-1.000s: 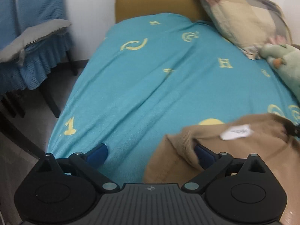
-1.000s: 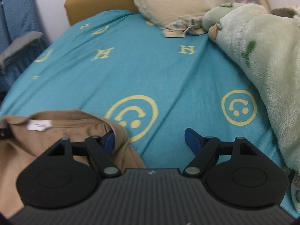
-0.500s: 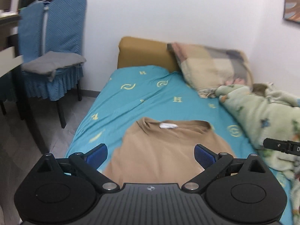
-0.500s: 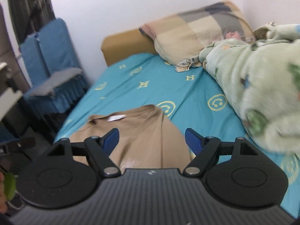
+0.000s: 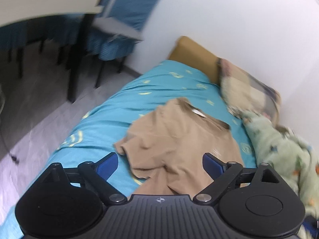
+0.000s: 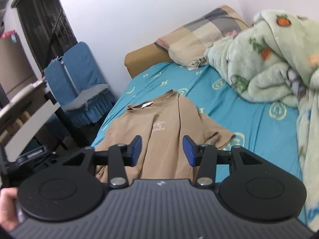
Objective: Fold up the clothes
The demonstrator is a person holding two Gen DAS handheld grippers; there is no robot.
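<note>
A tan T-shirt [image 5: 175, 139] lies spread on the teal bed sheet [image 5: 111, 115], collar with a white label pointing toward the headboard, sleeves out to both sides. In the right wrist view the same T-shirt [image 6: 159, 127] shows a small white print on its chest. My left gripper [image 5: 159, 164] hovers above the shirt's lower half, open and holding nothing. My right gripper [image 6: 161, 150] is also raised over the lower part of the shirt, its blue pads apart with nothing between them. The left wrist view is motion-blurred.
A plaid pillow [image 6: 201, 37] leans on the mustard headboard [image 6: 143, 59]. A rumpled green fleece blanket [image 6: 275, 59] fills the bed's right side. Left of the bed stand blue-covered chairs [image 6: 79, 79] and a white table [image 6: 26, 123]. A hand [image 6: 7, 205] shows at the lower left.
Both grippers let go of the shirt's shoulders, rose and pulled back toward the foot of the bed. The right gripper's jaws have narrowed. The left view has swung and tilted.
</note>
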